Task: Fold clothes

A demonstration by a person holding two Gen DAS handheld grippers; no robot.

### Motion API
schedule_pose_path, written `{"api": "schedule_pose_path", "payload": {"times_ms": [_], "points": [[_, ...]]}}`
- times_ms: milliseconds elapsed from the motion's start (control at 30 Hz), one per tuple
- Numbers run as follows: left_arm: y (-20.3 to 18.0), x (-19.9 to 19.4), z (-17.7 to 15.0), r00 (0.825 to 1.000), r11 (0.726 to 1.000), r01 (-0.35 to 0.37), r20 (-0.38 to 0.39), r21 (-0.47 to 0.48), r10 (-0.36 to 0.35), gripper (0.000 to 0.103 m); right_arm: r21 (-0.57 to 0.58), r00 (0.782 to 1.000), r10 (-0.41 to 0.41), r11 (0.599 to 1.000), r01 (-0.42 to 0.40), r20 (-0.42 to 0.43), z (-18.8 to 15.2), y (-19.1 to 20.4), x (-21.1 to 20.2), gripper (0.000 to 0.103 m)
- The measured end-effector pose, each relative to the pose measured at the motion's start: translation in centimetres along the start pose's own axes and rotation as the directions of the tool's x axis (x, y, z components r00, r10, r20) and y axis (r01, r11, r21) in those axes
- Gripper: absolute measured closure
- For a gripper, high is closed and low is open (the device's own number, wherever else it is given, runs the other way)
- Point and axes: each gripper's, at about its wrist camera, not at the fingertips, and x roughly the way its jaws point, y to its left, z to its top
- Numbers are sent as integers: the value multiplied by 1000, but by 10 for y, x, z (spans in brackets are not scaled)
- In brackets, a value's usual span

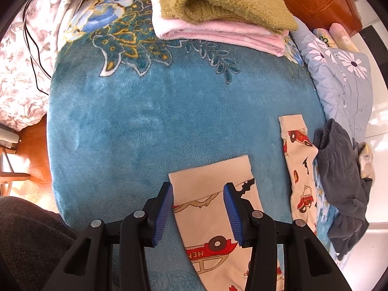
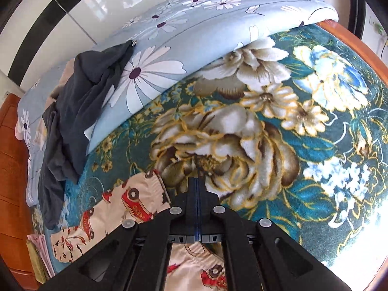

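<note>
Cream pyjama trousers with a red car print (image 1: 300,169) lie on the blue plush blanket (image 1: 145,121). One leg's plain cuff end (image 1: 211,172) runs up between the blue pads of my left gripper (image 1: 198,189), which is open just above it; the right pad overlaps the cloth's edge. In the right wrist view the trousers (image 2: 126,206) lie spread at lower left and pass under my right gripper (image 2: 197,181). Its fingers are shut flat together over the flowered part of the blanket (image 2: 242,133). No cloth shows between the tips.
A folded olive sweater (image 1: 225,0) sits on folded pink cloth (image 1: 218,34) at the blanket's far end. A crumpled dark grey garment (image 1: 339,181) (image 2: 80,101) lies beside the trousers on a pale blue daisy quilt (image 2: 194,24). Wooden bed frame (image 2: 12,157) borders the mattress.
</note>
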Motion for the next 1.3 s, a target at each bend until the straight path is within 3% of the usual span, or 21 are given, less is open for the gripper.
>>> {"api": "schedule_pose_path", "payload": {"times_ms": [133, 333, 400, 467, 533, 667, 767, 900, 967, 1033, 1167, 1233, 1267, 1300], "points": [[1, 6, 0, 999, 1000, 4, -46, 7, -4, 56, 0, 999, 28, 1000, -28, -35, -30, -14, -16, 102], [-7, 20, -4, 991, 997, 52, -128, 57, -44, 59, 41, 988, 76, 997, -71, -137, -85, -39, -21, 86], [-7, 28, -5, 985, 997, 64, -165, 49, -55, 78, 78, 975, 130, 990, -118, -178, -103, -45, -17, 77], [-9, 33, -4, 982, 997, 47, -183, 58, -36, 92, 117, 955, 202, 977, -180, -216, -117, -50, -12, 53], [-11, 33, -5, 985, 996, 46, -172, 73, -33, 97, 140, 953, 205, 974, -177, -223, -127, -55, -11, 48], [-11, 31, -4, 988, 996, 52, -152, 75, -40, 102, 203, 971, 129, 975, -87, -202, -137, -71, -10, 48], [-7, 29, -1, 988, 996, 75, -139, 46, -68, 103, 294, 971, 166, 950, -109, -174, -141, -82, -5, 48], [-4, 11, 6, 985, 986, 159, -69, 39, -157, 103, 374, 971, 188, 920, -120, -150, -146, -81, 2, 50], [1, 7, 11, 983, 983, 181, -48, 14, -180, 103, 384, 968, 201, 914, -129, -152, -145, -77, 4, 72], [8, 9, 12, 982, 984, 175, -64, -29, -176, 103, 386, 960, 225, 911, -146, -169, -145, -74, 7, 78], [20, 20, 12, 984, 986, 121, -118, -112, -134, 101, 380, 957, 221, 915, -136, -189, -147, -69, 13, 79], [18, 19, 10, 988, 991, 102, -111, -89, -111, 96, 393, 954, 232, 908, -144, -188, -147, -70, 14, 79], [16, 18, 9, 990, 994, 82, -109, -76, -90, 86, 397, 953, 237, 906, -148, -187, -147, -72, 14, 79], [15, 19, 9, 992, 996, 59, -104, -64, -65, 68, 398, 952, 241, 905, -151, -187, -148, -73, 14, 79]]}}
